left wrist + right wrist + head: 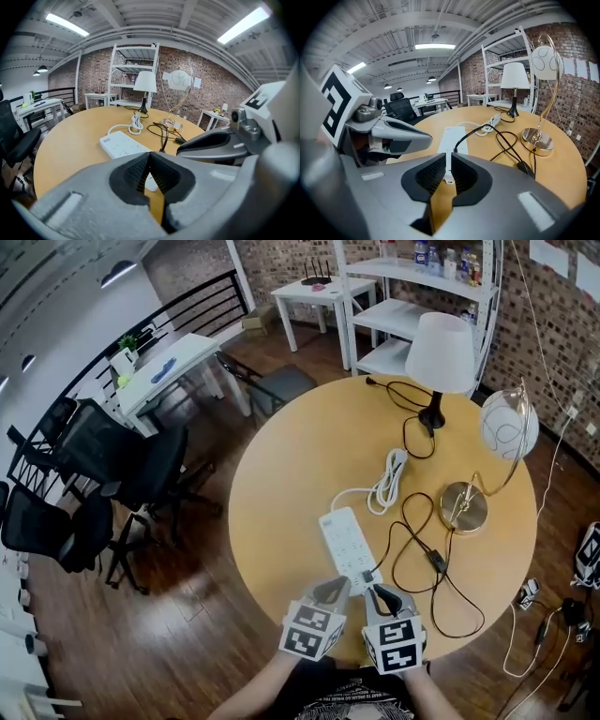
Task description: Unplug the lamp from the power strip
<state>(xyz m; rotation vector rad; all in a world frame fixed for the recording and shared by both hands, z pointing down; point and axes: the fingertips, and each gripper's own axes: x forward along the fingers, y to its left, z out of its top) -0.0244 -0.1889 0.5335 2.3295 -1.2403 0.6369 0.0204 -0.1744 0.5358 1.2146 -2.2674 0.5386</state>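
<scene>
Head view: plug point(367, 575) just beyond right claw point(378, 594)

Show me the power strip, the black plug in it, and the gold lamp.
power strip point(345, 542): head view, middle of its white top.
black plug point(455, 149): right gripper view, plug body at the strip.
gold lamp point(462, 507): head view, on its round base.

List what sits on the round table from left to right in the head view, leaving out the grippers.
power strip → coiled white cord → white lampshade → globe shade
</scene>
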